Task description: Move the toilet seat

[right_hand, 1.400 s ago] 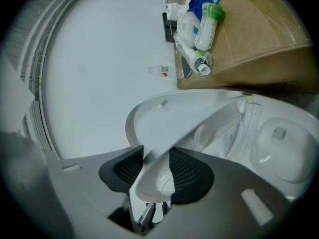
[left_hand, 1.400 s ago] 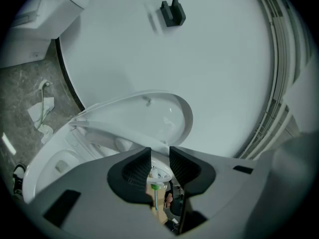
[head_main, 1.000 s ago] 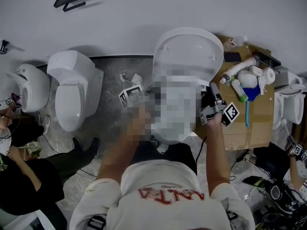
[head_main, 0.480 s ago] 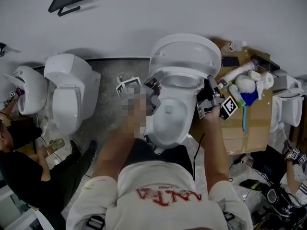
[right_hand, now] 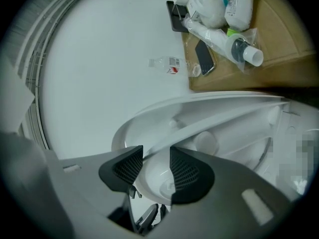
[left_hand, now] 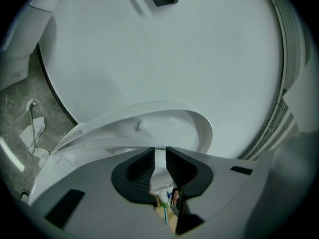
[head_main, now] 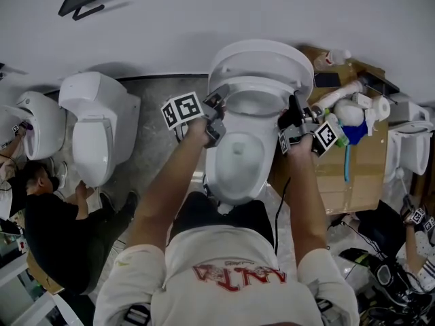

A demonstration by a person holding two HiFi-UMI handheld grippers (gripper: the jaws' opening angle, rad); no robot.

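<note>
The white toilet seat (head_main: 234, 90) stands lifted off the bowl (head_main: 231, 175), tilted back toward the raised lid (head_main: 262, 54). My left gripper (head_main: 216, 107) holds the seat's left edge. Its jaws have just been closing, and in the left gripper view the thin white edge of the seat (left_hand: 124, 133) sits pinched between the pads of the left gripper (left_hand: 159, 153). My right gripper (head_main: 291, 117) holds the seat's right side. In the right gripper view, the thick rounded rim of the seat (right_hand: 219, 118) fills the gap of the right gripper (right_hand: 156, 156).
A cardboard box (head_main: 360, 161) with bottles and rolls stands right of the toilet. Two other toilets (head_main: 95, 131) (head_main: 37, 117) stand at the left, where a person (head_main: 54, 229) crouches. Another toilet (head_main: 414, 141) is at the far right. The wall is close behind the lid.
Both grippers have moved toward the wall, and the seat has swung up from the bowl closer to the lid. The person at the left has shifted.
</note>
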